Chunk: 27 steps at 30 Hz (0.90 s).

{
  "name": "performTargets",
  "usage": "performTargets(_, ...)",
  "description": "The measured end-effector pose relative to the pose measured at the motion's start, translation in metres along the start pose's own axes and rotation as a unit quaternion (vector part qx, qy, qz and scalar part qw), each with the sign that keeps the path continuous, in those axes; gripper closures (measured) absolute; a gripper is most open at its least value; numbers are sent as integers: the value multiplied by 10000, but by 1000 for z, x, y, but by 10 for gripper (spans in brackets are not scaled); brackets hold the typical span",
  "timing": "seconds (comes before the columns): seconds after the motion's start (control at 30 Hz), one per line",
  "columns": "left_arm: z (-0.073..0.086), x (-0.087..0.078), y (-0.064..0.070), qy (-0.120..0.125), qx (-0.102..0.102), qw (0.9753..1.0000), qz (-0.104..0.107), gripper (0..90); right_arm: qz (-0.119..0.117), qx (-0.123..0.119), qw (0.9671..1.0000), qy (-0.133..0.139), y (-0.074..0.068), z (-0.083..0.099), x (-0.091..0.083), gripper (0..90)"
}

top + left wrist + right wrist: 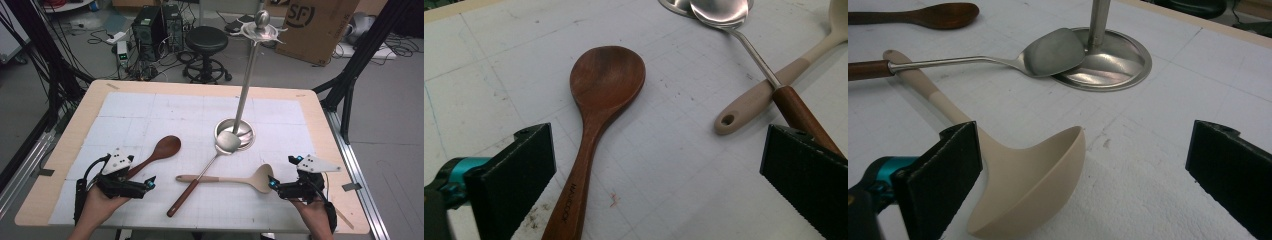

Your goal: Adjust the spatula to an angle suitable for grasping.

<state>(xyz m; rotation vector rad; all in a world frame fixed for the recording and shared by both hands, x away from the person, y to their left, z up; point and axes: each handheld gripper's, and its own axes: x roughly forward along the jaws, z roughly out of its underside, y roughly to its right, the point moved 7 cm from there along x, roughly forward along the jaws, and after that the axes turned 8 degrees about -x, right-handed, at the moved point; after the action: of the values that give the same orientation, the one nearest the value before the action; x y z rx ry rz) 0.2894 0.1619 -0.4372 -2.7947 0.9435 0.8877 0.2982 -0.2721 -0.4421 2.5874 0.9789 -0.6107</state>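
Note:
A dark wooden spoon (161,151) (606,85) lies on the white mat, left of centre. Its handle runs between the jaws of my left gripper (150,182) (656,170), close to the left jaw; that gripper is open. A beige ladle (250,178) (1033,175) lies at the front, its bowl between the spread jaws of my right gripper (271,183) (1088,150), which is open. A steel spoon with a brown handle (205,172) (1048,52) (769,75) crosses over the ladle's handle. Its head rests on the round base of a tall metal stand (247,80) (1108,62).
The white gridded mat (150,115) covers most of the wooden table (320,125). Beyond the far edge stand a black stool (206,40), computer towers (157,25) and a cardboard box (315,25). Black frame legs (350,85) rise at both sides.

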Motion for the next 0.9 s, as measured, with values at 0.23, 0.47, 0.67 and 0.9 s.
performTargets(0.23, -1, 3, 8, 21, 81, 9999, 103, 19, 31, -18, 10000, 25, -1, -2, -1, 3)
performTargets(0.47, -3, 9, 19, 5, 108, 9997, 228, 20, 14, -50, 10000, 13, -2, -2, -1, 3)
performTargets(0.67, -4, 14, 29, -32, 176, 9992, 361, 20, 30, -67, 10000, 25, -2, -3, -1, 3)
performTargets(0.9, -4, 18, 41, -100, 221, 9985, 496, 19, 44, -58, 10000, 21, -2, -3, -1, 3)
